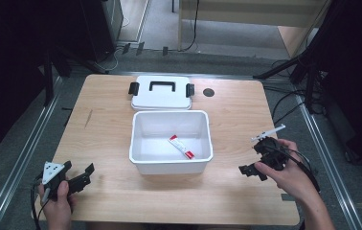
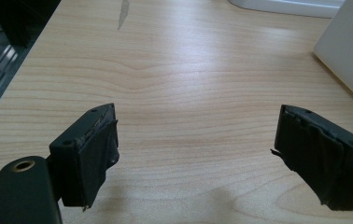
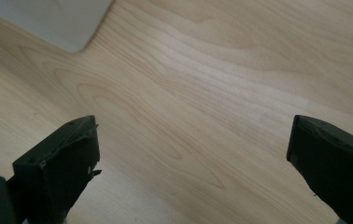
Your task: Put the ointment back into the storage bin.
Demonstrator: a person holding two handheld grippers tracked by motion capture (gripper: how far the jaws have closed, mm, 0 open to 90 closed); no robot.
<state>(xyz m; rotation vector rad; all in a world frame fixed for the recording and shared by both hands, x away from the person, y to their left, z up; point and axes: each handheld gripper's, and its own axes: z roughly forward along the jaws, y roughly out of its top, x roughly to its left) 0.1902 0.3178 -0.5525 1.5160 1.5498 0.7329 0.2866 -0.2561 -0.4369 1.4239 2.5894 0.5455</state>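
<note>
At the lower left of the high view, the left gripper [image 1: 76, 179] rests low over the wooden table [image 1: 107, 103], held from below by a hand [image 1: 57, 203]. Its 2 jaws stand spread wide, and the left gripper view shows bare wood between them, so it grips nothing and is probably parked out of the way.

At the centre of the frame sits the open white box [image 1: 171, 164], with a red-and-white tube [image 1: 181, 146] lying flat and slanted on its floor, toward the lower right. Just above it, touching or nearly touching its far rim, lies the white lid [image 1: 162, 98], handle up with 2 black latches; set behind the box, it leaves the opening free for reaching in.

At the right of the frame, the right gripper [image 1: 260, 160] hovers near the box's right side, its jaws also parted and holding nothing. The box's corner shows at the upper left of the right gripper view, which suggests this gripper is the nearer one to the tube.
</note>
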